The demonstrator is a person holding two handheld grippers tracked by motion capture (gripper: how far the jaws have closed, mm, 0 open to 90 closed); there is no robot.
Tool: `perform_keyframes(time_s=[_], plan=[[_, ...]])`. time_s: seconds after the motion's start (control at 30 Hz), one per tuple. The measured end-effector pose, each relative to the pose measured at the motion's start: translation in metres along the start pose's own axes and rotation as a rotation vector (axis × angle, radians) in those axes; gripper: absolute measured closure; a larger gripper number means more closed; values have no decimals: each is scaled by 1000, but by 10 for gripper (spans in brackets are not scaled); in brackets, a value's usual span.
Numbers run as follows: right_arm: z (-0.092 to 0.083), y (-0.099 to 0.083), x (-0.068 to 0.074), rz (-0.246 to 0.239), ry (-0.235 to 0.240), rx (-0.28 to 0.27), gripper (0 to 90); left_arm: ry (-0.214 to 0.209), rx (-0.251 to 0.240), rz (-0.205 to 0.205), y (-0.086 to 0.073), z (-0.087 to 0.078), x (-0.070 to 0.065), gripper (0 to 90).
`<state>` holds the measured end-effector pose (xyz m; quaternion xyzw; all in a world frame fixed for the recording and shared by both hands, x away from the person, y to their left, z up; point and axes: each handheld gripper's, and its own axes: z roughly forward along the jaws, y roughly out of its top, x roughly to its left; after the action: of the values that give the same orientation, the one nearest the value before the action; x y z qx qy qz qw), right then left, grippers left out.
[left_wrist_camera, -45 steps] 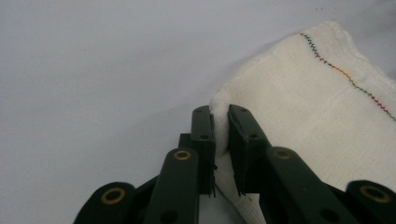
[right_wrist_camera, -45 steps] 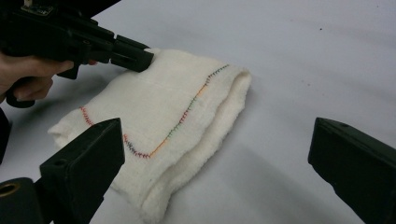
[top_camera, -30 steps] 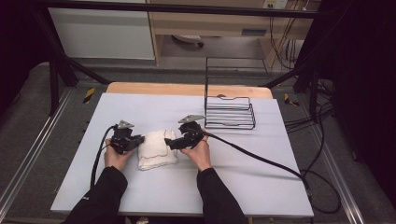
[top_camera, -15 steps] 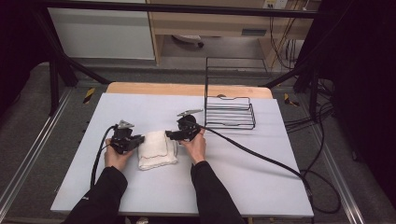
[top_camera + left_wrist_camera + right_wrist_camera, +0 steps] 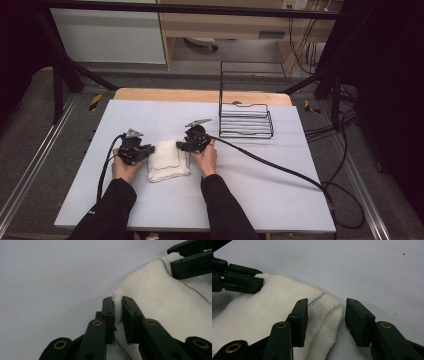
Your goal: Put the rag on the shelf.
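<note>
A folded white cloth (image 5: 167, 161) with a thin coloured stitch line lies on the pale table. My left gripper (image 5: 149, 150) is at its left edge, shut on a raised fold of the cloth (image 5: 160, 300), the pads (image 5: 108, 312) pinching it. My right gripper (image 5: 180, 145) is at the cloth's far right corner (image 5: 329, 312). Its jaws have just been closing and straddle the folded corner. One pad (image 5: 300, 320) rests against the cloth and the other pad (image 5: 358, 320) stands apart from it. The left gripper (image 5: 239, 281) holds the far edge in the right gripper view.
A black wire rack (image 5: 246, 121) with a tall back frame stands right of the grippers, toward the far side of the table. A thick black cable (image 5: 280, 167) runs from the right gripper across the table to the right edge. A wooden strip (image 5: 200, 95) borders the table's far side.
The right gripper has shifted a little left and down onto the cloth's corner, and its jaws have narrowed around it. The left gripper has kept its pinch and stayed put.
</note>
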<state>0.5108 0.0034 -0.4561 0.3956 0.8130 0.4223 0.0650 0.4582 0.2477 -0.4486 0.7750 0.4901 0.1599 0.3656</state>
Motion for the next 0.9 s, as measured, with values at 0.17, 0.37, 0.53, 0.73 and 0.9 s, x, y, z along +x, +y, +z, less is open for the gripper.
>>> perform_keyframes(time_s=[0.17, 0.37, 0.53, 0.73, 0.9], plan=[[1, -1, 1, 14, 11, 3, 607, -13, 1, -19, 0, 0, 2, 799], [1, -1, 2, 45, 47, 15, 739, -19, 1, -35, 0, 0, 3, 806], [-1, -1, 3, 46, 43, 10, 815, -25, -2, -52, 0, 0, 4, 816], [-2, -1, 5, 44, 29, -7, 827, -27, -8, -61, 0, -1, 5, 828], [-7, 1, 8, 29, 25, -22, 828, -23, -30, -57, 1, -5, 5, 831]])
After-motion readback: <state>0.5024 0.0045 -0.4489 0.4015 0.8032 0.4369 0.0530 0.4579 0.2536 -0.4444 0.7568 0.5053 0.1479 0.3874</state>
